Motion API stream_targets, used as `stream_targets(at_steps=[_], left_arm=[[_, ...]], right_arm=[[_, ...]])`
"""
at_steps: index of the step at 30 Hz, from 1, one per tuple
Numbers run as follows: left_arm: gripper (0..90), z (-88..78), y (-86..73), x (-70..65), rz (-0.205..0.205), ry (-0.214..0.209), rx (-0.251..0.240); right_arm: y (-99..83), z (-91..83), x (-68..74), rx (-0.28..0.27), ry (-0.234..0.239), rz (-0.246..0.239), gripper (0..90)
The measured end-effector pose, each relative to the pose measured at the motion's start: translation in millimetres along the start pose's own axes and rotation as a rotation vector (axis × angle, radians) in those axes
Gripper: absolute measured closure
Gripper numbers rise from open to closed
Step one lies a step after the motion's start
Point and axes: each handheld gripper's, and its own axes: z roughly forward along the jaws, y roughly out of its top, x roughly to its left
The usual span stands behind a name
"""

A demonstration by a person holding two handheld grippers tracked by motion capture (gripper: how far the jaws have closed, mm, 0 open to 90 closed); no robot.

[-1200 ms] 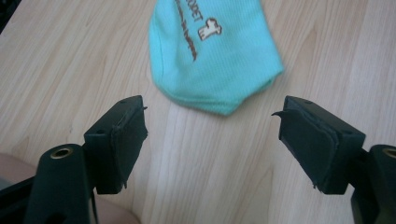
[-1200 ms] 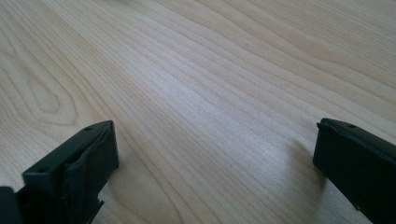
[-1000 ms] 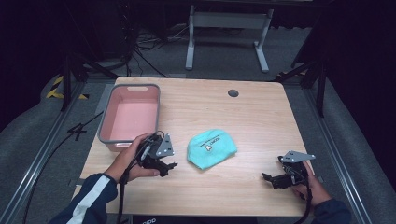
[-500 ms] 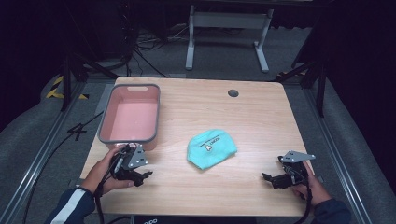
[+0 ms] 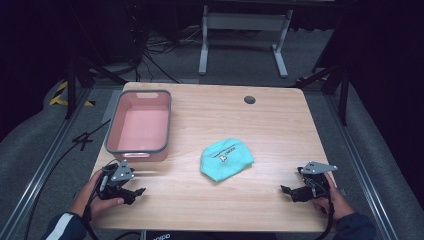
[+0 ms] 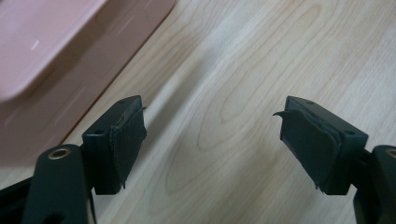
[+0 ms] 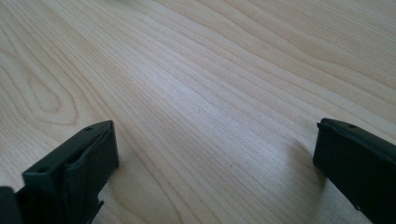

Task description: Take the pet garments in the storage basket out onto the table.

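Since a second ago your left claw [image 5: 131, 192] has pulled back from beside the teal cloth to the near-left corner of the counter [image 5: 280, 120], just in front of the pink tub. Right claw [image 5: 290, 192] hasn't shifted; cloth and tub are where they were.

Near edge: your left hand [image 5: 97, 192] holds the left claw low over the wood, jaws spread, nothing between them. Left gripper view shows bare woodgrain between the pads, with the tub's pink wall at the upper left. Your right hand [image 5: 336, 199] holds the right claw at the near-right corner, jaws also spread wide and empty, pointing inward toward the middle. Right gripper view shows bare wood between the jaws.

Mid counter: teal cloth [image 5: 226, 158] lies bunched in a rounded heap, small white label facing up, between the two claws and farther in, touching neither.

Left side, farther back: pink tub [image 5: 116, 128] with a grey rim, upright, nothing inside.

Far edge: a dark round cable hole [image 5: 249, 99] in the wood.
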Motion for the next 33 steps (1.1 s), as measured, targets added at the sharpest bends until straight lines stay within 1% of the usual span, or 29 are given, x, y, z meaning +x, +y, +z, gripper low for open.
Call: stream_targets(at_steps=[1, 2, 3, 5, 6, 7, 10, 11, 13, 15, 17, 18, 19, 20, 21, 22, 23, 33], left_arm=[[22.3, -0.6, -4.6, 0.9, -0.021, -0.012, -0.014], [22.0, -2.4, -8.0, 2.5, -0.025, -0.010, -0.017], [21.2, -2.8, -11.7, 3.3, -0.045, -0.022, -0.028], [20.4, -3.3, -18.1, 5.6, -0.061, -0.029, -0.026], [20.0, -3.4, -21.0, 6.2, -0.065, -0.018, -0.026], [18.9, -3.3, -24.4, 6.4, -0.082, -0.015, -0.037], [17.9, -3.6, -33.9, 10.1, -0.099, -0.024, -0.044], [17.9, -3.0, -37.0, 10.8, -0.108, -0.015, -0.043], [17.0, -3.4, -43.2, 13.4, -0.139, -0.036, -0.059], [16.6, -4.7, -48.0, 15.2, -0.139, -0.023, -0.079], [15.7, -4.6, -54.6, 17.7, -0.181, -0.028, -0.106], [15.5, -5.1, -57.5, 18.6, -0.172, -0.011, -0.125], [15.3, -5.6, -59.4, 17.3, -0.189, -0.013, -0.127], [15.3, -6.5, -60.5, 18.4, -0.179, -0.001, -0.129], [15.3, -7.0, -61.0, 18.1, -0.182, 0.002, -0.127], [15.3, -6.5, -61.5, 16.2, -0.210, -0.006, -0.131], [15.2, -7.3, -61.4, 17.5, -0.187, 0.006, -0.128], [14.7, -7.1, -61.5, 16.9, -0.192, 0.009, -0.130]], right_arm=[[0.0, 0.0, 0.0, 0.000, 0.000, 0.000, 0.4], [0.0, 0.0, 0.0, 0.000, 0.000, 0.000, 0.4], [0.0, 0.0, 0.0, 0.000, 0.000, 0.000, 0.4], [0.0, 0.0, 0.1, -0.001, 0.000, 0.000, 0.4], [-0.1, -0.1, 0.0, 0.000, 0.000, 0.000, 0.5], [-0.2, -0.2, -0.1, 0.000, 0.002, -0.001, 0.5], [-0.2, -0.2, -0.1, 0.000, 0.002, -0.001, 0.5], [-0.2, -0.2, -0.2, 0.000, 0.002, -0.001, 0.4], [-0.2, -0.2, -0.1, 0.000, 0.002, -0.001, 0.4], [-0.2, -0.2, -0.1, 0.000, 0.002, -0.001, 0.5], [-0.5, -0.5, -0.2, 0.000, 0.001, -0.003, 0.5], [-0.6, -0.7, -0.2, 0.001, 0.001, -0.002, 0.5], [-0.7, -0.7, -0.2, 0.001, 0.001, -0.003, 0.5], [-0.7, -0.8, -0.2, 0.000, 0.001, -0.003, 0.5], [-0.7, -0.8, -0.2, 0.001, 0.001, -0.002, 0.5], [-0.7, -0.8, -0.2, 0.001, 0.001, -0.003, 0.5], [-0.7, -0.8, -0.2, 0.001, 0.001, -0.003, 0.5], [-0.8, -0.9, -0.3, 0.001, 0.002, -0.004, 0.4]])
